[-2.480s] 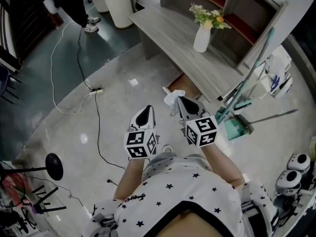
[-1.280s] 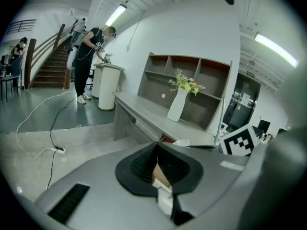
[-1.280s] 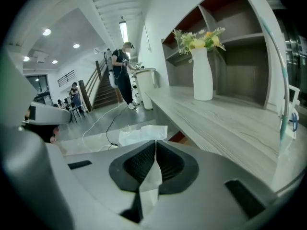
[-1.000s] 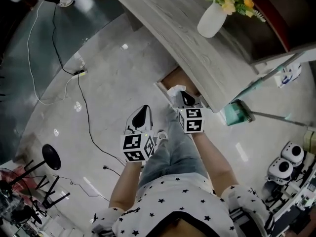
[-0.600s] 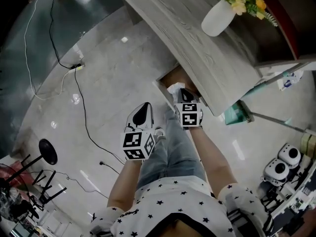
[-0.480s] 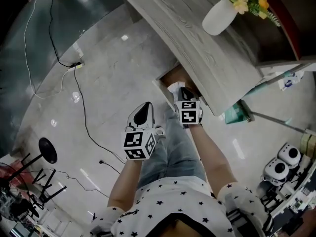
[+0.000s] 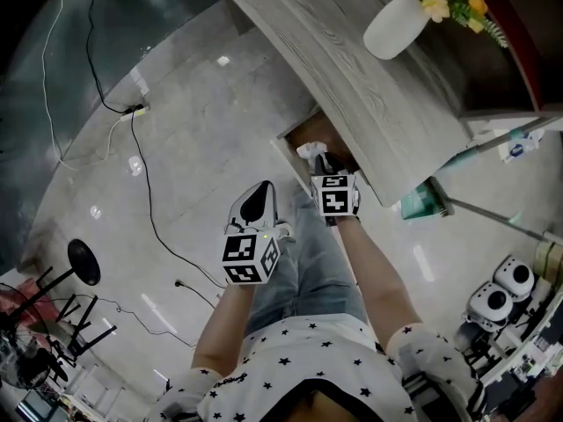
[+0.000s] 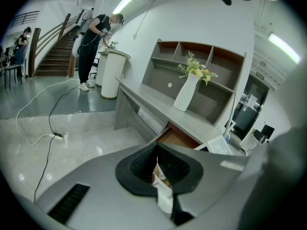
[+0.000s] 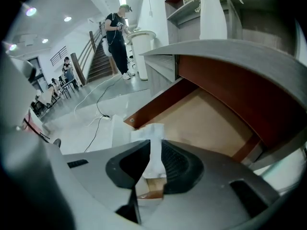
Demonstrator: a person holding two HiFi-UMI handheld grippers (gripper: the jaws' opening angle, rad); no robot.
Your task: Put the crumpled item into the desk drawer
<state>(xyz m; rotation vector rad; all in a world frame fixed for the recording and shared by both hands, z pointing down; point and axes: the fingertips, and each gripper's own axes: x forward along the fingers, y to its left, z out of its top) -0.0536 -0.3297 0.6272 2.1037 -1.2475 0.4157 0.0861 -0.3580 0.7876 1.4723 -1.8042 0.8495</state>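
My right gripper (image 7: 318,160) is shut on the white crumpled item (image 7: 308,150), held just over the front edge of the open brown desk drawer (image 7: 303,134). In the right gripper view the crumpled item (image 9: 146,131) sticks up between the dark pads (image 9: 175,164) with the drawer's bare wooden floor (image 9: 206,123) beyond it. The drawer hangs under the grey wood desk (image 7: 352,86). My left gripper (image 7: 257,202) hovers over the floor left of the drawer, jaws together on nothing; through its slit (image 8: 157,164) the drawer (image 8: 180,138) shows ahead.
A white vase of flowers (image 7: 396,25) stands on the desk. A black cable (image 7: 145,200) runs across the shiny floor to the left. A green dustpan (image 7: 420,202) lies right of the drawer. A person (image 8: 91,42) stands by a white column far off.
The right gripper has carried the crumpled item forward to the drawer's opening, and the view has closed in on the desk. The left gripper has stayed roughly where it was.
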